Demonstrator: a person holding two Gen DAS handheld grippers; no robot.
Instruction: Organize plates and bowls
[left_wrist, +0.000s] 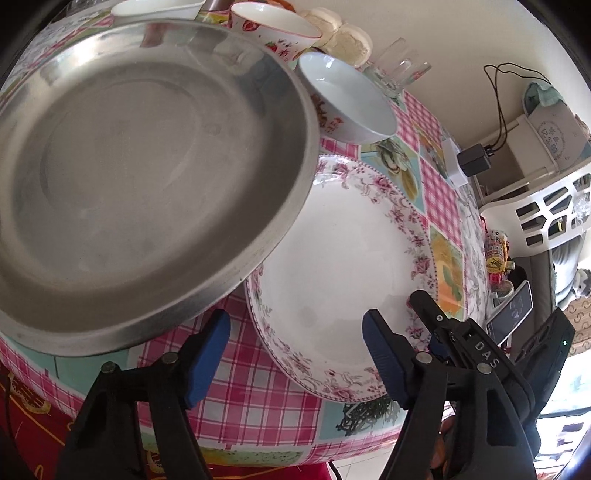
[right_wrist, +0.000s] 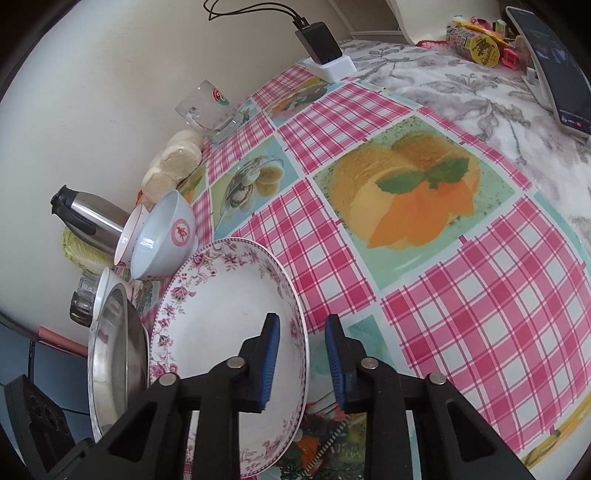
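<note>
Porcelain, glazed and edged with a pink floral band, is what the shallow floral plate (right_wrist: 229, 332) appears to be made of, so it should be treated as stiff, brittle and slick under rubber pads. It lies on the checked tabletop (right_wrist: 461, 295), and its left edge is overlapped by the stainless steel plate (left_wrist: 147, 184). The right tool (right_wrist: 301, 363) is set astride the floral plate's right rim, one blue pad inside the well and one outside; a gap can still be seen between the outer pad and the rim, so a firm pinch is not yet shown. The rim is judged the only sensible hold, since the flat well offers nothing to clamp.

The left tool (left_wrist: 295, 360) is held fairly wide and empty, just below the steel plate's near edge. That plate is judged light, rigid and slippery, and likely to ring or skid if nudged. Two small bowls (right_wrist: 162, 236), nested and tipped on their sides, are seen beyond the floral plate, toward the wall.
</note>
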